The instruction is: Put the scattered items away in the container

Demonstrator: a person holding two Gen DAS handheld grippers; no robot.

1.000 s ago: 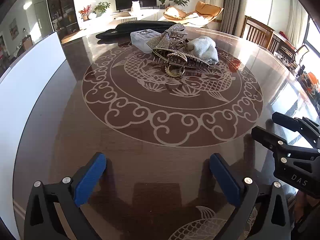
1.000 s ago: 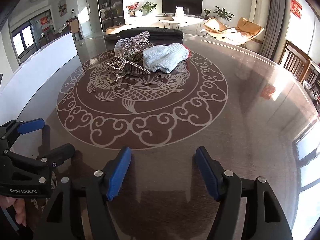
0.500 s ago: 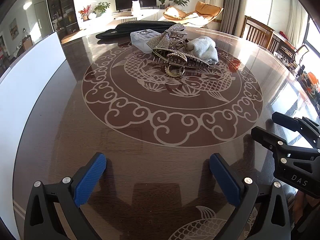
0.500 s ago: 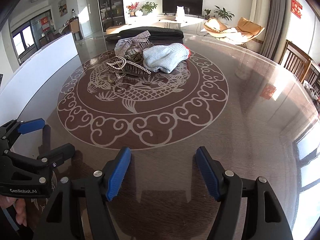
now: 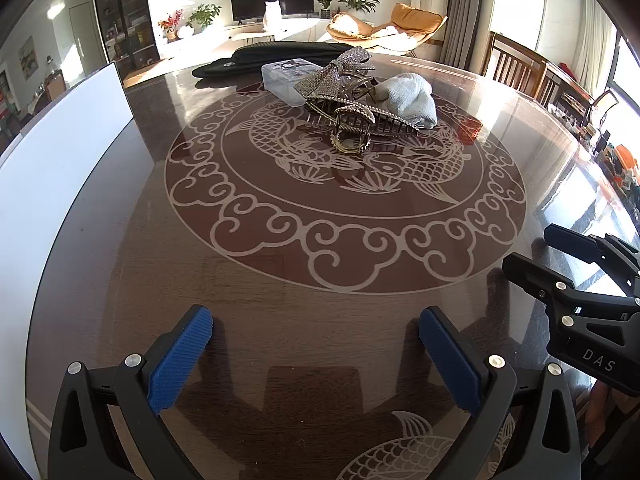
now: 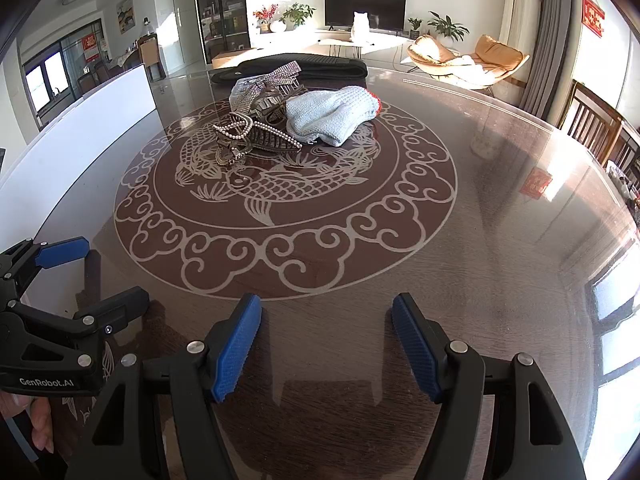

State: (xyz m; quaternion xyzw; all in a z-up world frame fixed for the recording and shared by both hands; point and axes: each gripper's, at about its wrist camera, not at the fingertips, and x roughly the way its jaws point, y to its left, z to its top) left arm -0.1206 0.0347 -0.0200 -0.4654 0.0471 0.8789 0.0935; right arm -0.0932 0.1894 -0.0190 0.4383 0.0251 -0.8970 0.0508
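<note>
Round dark desk (image 5: 120, 280) with a carved fish pattern
Near its far side lie hair clips (image 5: 352, 120), a pale blue cloth (image 5: 412, 96), a clear box (image 5: 284, 80) and a black bag (image 5: 272, 54)

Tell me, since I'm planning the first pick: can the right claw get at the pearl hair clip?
Probably yes. The right claw is open, and bare table lies between it and the pearl hair clip, which sits at the near edge of the pile.

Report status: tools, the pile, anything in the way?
Left tool and right tool open, empty, low at near edge. Hair clips, cloth heaped beside clear box, untouched. Bare table between, nothing blocking.
</note>
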